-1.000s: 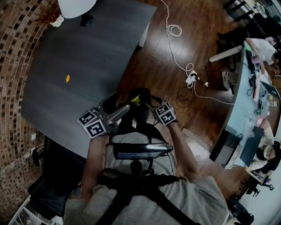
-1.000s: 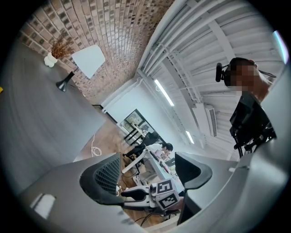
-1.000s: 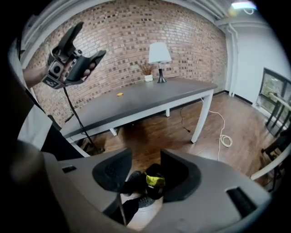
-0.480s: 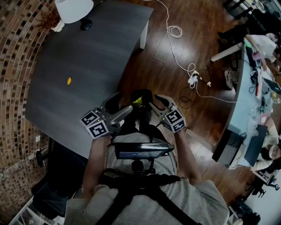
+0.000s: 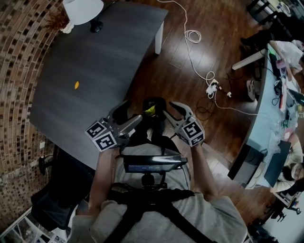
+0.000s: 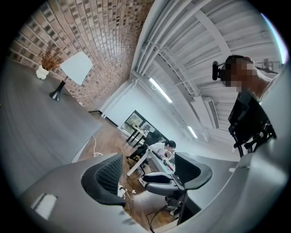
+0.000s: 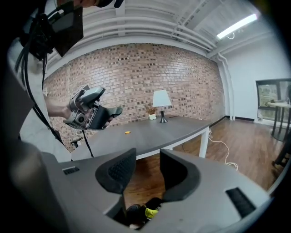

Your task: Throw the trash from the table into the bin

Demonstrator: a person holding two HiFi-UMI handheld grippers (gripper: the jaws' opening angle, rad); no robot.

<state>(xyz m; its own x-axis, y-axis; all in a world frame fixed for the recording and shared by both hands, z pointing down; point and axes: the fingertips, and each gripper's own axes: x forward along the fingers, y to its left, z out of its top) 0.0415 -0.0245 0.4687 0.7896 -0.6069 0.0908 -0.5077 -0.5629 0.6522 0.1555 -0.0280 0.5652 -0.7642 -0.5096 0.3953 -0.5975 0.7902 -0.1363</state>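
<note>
A small orange scrap (image 5: pixel 76 85) lies on the dark grey table (image 5: pixel 95 57); the right gripper view shows the orange scrap (image 7: pixel 128 132) far off on that table (image 7: pixel 173 129). The black bin (image 5: pixel 153 105) stands on the floor at the table's near edge, with yellow trash (image 5: pixel 150 110) inside; the yellow trash (image 7: pixel 150 212) also shows low in the right gripper view. My right gripper (image 5: pixel 170 112) hovers over the bin's right side; its jaws have just been closing and nothing is between them (image 7: pixel 148 172). My left gripper (image 5: pixel 128 114) is open and empty beside the bin, seen also as left gripper (image 7: pixel 93 111).
A white lamp (image 5: pixel 83 8) and a vase of dried plants (image 5: pixel 59 21) stand at the table's far end by the brick wall. A white cable and power strip (image 5: pixel 211 86) lie on the wood floor. Desks and a seated person (image 5: pixel 285 147) are at the right.
My right gripper has risen from the bin, its marker cube shifting to the lower right, and its jaws stand narrower. The left gripper has barely shifted.
</note>
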